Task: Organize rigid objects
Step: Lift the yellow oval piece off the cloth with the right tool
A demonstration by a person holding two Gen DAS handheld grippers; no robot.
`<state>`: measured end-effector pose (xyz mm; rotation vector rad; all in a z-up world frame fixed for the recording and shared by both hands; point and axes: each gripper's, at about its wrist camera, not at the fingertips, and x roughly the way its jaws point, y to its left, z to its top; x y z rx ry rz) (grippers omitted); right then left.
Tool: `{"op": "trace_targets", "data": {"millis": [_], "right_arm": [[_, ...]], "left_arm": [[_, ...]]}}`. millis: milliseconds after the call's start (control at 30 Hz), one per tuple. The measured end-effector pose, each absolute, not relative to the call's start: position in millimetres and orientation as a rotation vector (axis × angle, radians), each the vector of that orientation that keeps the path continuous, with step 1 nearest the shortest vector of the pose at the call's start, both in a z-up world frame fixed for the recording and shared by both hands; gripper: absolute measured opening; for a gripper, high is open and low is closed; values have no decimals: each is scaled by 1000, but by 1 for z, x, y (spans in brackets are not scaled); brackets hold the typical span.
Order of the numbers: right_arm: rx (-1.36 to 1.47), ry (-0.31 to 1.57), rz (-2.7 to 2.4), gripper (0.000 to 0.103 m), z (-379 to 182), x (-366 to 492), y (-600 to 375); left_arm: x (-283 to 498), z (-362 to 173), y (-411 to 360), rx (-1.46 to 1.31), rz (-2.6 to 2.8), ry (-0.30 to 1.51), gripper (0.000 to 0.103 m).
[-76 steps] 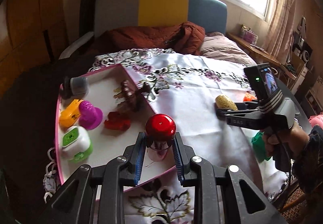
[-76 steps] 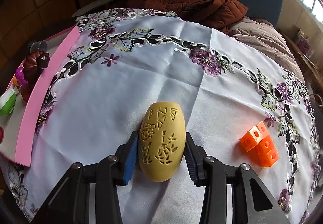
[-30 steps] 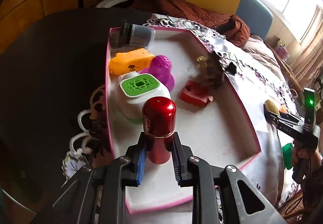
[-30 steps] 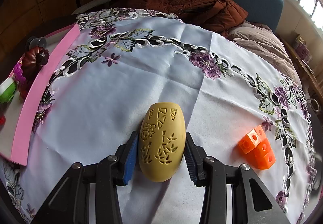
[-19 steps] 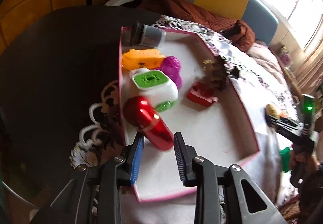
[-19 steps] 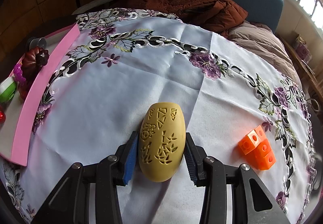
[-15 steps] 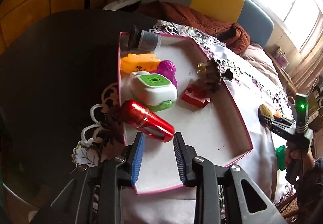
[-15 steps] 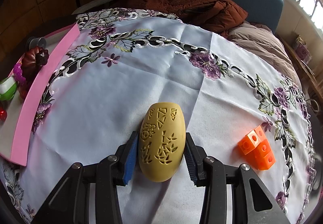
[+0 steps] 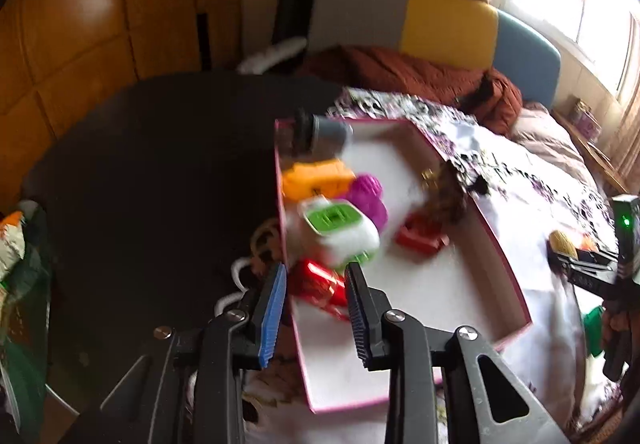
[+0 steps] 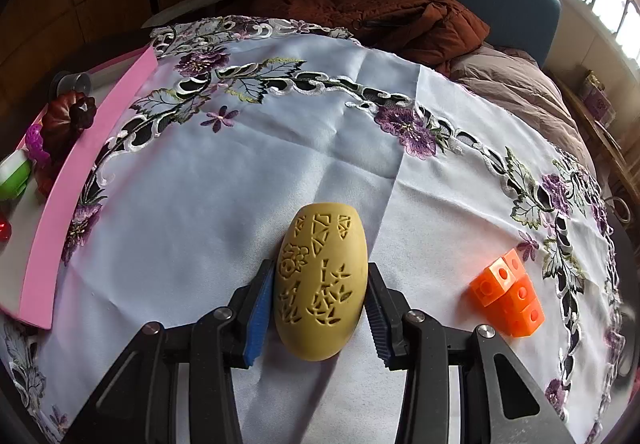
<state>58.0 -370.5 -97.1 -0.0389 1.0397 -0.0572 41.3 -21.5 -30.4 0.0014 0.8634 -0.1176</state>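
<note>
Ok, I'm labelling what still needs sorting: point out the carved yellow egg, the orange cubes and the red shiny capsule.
carved yellow egg point(image 10: 322, 284): right wrist view, middle of its carved face.
orange cubes point(image 10: 510, 298): right wrist view, middle of the cluster.
red shiny capsule point(image 9: 318, 284): left wrist view, its shiny side, lying in the tray.

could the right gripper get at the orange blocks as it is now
Probably not as it stands: the right gripper is shut on the yellow carved egg. The orange blocks lie close beside it on open tablecloth, nothing between, so only the egg stands in the way.

No writing can be read anywhere; the dark mark on the orange toy point(image 9: 316, 179) is too blurred.
</note>
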Motion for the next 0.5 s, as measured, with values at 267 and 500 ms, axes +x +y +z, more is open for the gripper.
{"op": "trace_targets", "data": {"millis": [267, 500], "right_arm": [[-38, 1040, -57, 43, -97, 58, -371], [-39, 1040, -57, 43, -97, 58, -370]], "left_arm": [[51, -57, -32, 1, -180, 976, 32], [46, -57, -34, 15, -164, 977, 32]]}}
